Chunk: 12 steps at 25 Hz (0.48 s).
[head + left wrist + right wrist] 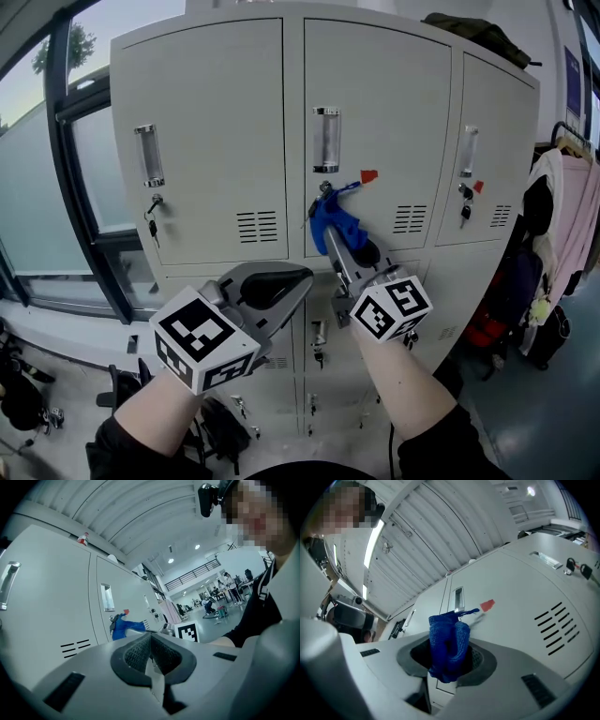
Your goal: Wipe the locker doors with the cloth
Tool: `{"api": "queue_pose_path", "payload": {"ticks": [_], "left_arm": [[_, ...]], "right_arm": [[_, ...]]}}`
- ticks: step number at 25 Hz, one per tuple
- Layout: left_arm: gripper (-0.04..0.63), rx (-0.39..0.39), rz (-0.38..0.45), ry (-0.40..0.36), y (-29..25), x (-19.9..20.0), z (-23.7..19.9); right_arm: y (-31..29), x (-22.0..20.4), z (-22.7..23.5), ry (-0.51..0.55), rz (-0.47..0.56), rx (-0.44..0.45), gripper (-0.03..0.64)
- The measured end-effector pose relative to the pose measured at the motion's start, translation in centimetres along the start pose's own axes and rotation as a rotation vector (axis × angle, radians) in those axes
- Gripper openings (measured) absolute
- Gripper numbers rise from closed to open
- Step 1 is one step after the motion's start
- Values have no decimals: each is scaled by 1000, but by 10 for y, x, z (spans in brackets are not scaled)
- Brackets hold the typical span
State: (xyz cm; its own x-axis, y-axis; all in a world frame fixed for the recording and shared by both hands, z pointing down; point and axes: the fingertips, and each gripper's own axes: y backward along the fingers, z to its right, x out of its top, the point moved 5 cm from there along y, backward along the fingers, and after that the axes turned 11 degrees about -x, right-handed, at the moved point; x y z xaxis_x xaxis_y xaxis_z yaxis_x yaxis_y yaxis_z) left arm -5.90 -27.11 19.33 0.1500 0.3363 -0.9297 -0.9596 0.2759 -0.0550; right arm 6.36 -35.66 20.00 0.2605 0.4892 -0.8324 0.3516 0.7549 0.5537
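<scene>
Centre frame, the right gripper (334, 236) clamped the blue cloth (328, 217) at the middle locker door (375, 112); the left gripper (302, 278) sat closed, empty; the cloth might snag the red-tagged key (367, 176) beside it.

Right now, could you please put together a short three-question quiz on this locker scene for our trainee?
1. True or false: the left claw grips the blue cloth.
2. In the head view, in front of which upper locker door is the cloth held? A, the left door; B, the middle door; C, the right door.
3. Fill the gap: the small tag beside the cloth is coloured ___.

Key
1. False: the right claw is shut on the cloth, and the left claw is shut with nothing in it.
2. B.
3. Red.
</scene>
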Motion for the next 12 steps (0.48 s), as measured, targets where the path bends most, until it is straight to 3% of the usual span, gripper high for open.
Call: {"api": "queue_pose_path", "payload": {"ticks": [6,12], "left_arm": [[8,0,-1,2,1,-1,0],[8,-27,6,-3,-21,4,7]], "right_arm": [[-6,0,4,28,-2,-12,103],[10,20,56,40,20,-89,103]]}}
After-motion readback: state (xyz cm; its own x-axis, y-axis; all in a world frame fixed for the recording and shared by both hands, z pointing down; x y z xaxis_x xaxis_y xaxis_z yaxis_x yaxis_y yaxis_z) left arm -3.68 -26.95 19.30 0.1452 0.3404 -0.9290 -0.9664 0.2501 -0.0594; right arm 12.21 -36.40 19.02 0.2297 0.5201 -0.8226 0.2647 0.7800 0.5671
